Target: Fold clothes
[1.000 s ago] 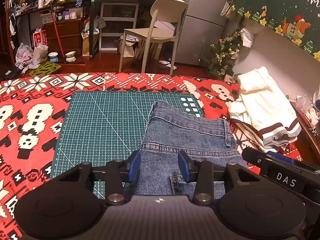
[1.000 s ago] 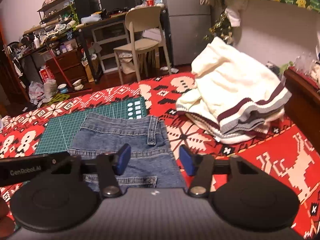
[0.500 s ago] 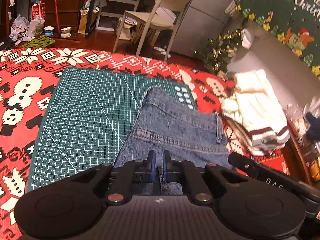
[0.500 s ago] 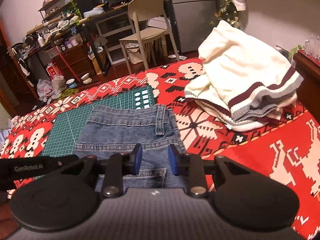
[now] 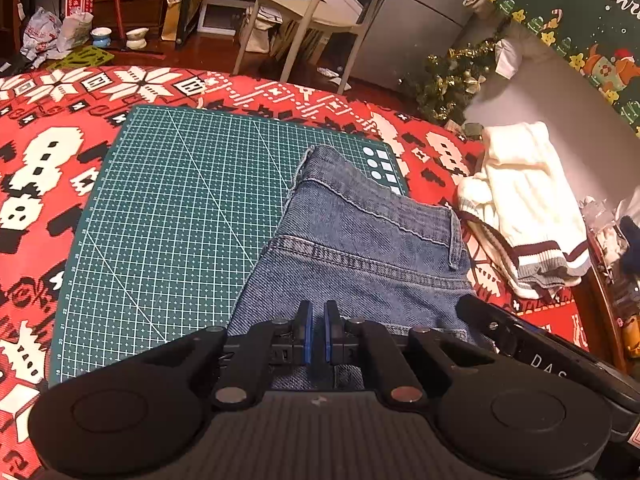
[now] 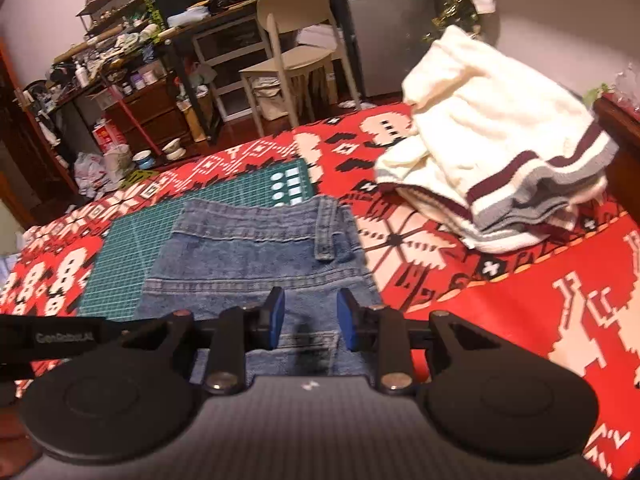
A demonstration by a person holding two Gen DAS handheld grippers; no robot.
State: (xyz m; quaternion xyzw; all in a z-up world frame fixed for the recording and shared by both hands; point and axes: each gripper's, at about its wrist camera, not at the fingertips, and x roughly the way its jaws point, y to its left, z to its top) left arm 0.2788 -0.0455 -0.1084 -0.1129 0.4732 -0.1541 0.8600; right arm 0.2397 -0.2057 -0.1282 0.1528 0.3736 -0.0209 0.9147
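Observation:
Folded blue jeans (image 5: 360,248) lie on the right part of a green cutting mat (image 5: 180,220), waistband at the far end. My left gripper (image 5: 316,332) sits at the jeans' near edge, its blue pads pressed almost together with a thin slit of denim between them. My right gripper (image 6: 311,320) hangs over the near right part of the jeans (image 6: 248,248), its blue pads a short way apart with denim showing between them. The near hem is hidden under both gripper bodies.
A cream sweater (image 6: 492,120) with dark red and grey stripes is heaped to the right of the jeans on the red patterned cloth (image 5: 48,168). A dark wooden edge (image 6: 616,120) stands far right. A beige chair (image 5: 320,0) and cluttered shelves lie beyond the far edge.
My left gripper closed from wide open onto the near edge of the jeans and rose a little. My right gripper's fingers narrowed step by step but still stand apart.

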